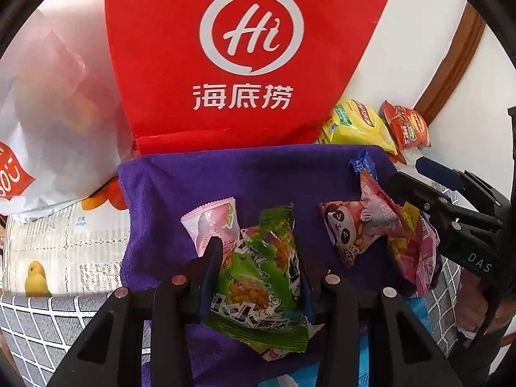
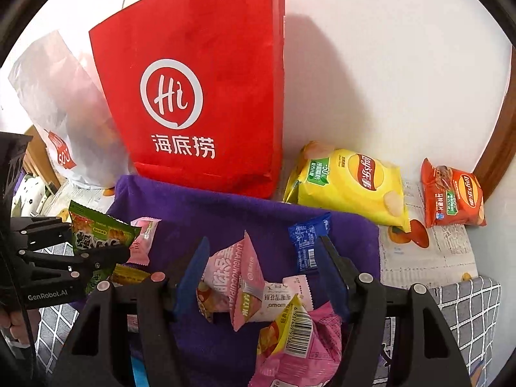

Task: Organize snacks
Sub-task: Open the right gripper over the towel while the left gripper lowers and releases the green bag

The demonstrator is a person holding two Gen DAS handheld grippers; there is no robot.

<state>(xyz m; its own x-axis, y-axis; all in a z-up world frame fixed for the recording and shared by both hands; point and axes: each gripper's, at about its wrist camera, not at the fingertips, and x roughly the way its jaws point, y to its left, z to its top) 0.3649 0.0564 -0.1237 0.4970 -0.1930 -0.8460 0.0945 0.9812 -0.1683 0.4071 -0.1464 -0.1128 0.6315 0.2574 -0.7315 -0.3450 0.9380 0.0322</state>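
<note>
My left gripper (image 1: 258, 251) is shut on a green snack packet (image 1: 258, 274), held just above a purple cloth (image 1: 193, 180). A pale pink packet (image 1: 209, 222) lies behind it. My right gripper (image 2: 261, 248) stands open over a heap of pink packets (image 2: 238, 274); its pads do not press on them. A small blue packet (image 2: 306, 242) lies by its right finger. In the left wrist view the right gripper (image 1: 416, 175) hovers at the cloth's right side, beside a panda-print packet (image 1: 351, 225). The right wrist view shows the left gripper (image 2: 96, 254) with the green packet (image 2: 96, 232).
A tall red paper bag (image 2: 200, 96) stands behind the cloth against the wall, with a white bag (image 2: 64, 113) to its left. A yellow chips bag (image 2: 351, 187) and an orange chips bag (image 2: 451, 193) lie at the right, near a brown frame.
</note>
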